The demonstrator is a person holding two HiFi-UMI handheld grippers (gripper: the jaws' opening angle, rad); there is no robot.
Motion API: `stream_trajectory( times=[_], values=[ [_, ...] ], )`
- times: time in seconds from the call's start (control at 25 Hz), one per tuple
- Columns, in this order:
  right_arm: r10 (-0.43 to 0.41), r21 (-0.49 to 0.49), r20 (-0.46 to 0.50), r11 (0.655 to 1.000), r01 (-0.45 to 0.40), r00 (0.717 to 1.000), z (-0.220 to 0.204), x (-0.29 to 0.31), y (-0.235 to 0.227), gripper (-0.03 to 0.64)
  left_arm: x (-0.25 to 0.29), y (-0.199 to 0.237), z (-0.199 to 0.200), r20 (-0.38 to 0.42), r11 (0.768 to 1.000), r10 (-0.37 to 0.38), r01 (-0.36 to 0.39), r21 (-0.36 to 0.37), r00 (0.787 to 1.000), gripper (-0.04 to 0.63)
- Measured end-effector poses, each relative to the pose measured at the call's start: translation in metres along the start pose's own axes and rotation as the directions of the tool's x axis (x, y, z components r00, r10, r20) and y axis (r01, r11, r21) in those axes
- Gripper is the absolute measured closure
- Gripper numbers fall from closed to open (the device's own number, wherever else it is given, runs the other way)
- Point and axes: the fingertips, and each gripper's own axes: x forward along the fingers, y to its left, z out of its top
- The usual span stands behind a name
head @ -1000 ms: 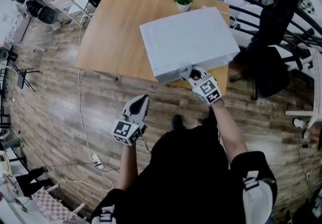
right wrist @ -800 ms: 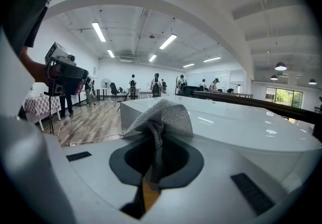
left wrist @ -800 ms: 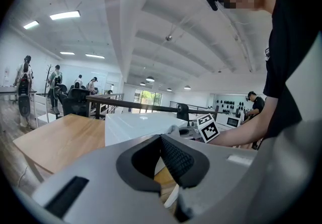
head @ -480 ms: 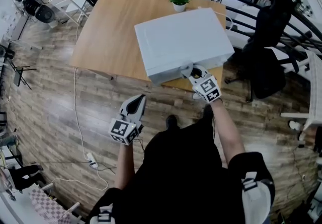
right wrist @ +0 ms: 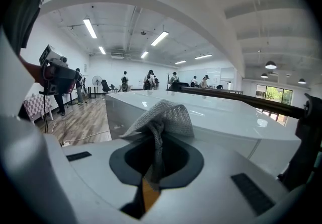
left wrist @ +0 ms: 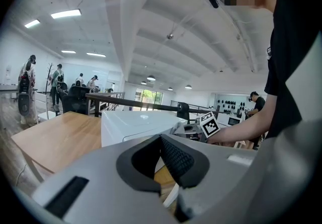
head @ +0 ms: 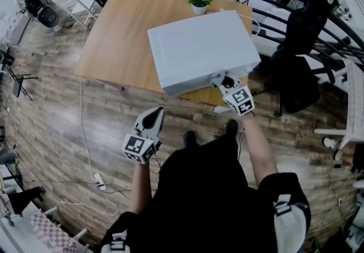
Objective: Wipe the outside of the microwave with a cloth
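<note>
Wooden table (head: 114, 41) carries microwave (head: 199, 47) and potted plant (head: 199, 0).

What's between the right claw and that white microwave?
A grey cloth, clamped in the right claw, bunched just before the microwave; the right gripper view shows it.

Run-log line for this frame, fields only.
right gripper: shut on cloth, at microwave near edge | left gripper: shut, empty | microwave on table

You have no text, brand or number to read here. The cube (head: 139, 148) on your left gripper (head: 158, 113) and its twin on your right gripper (head: 223, 81) carry only black-and-white square marker patterns, no letters. The microwave (head: 199, 47) on the far table looks plain white; any small print on it is perhaps too blurred.
</note>
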Motion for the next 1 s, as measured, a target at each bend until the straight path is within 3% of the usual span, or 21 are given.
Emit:
stream_trajectory(
  times=[1.0],
  values=[
    [-0.172, 0.055, -0.069, 0.983, 0.176, 0.983, -0.038, -0.044, -0.082, 0.6, 0.013, -0.003, 0.001, -0.007, 0.999, -0.038, 0.038, 0.022, 0.999, 0.595]
  ],
)
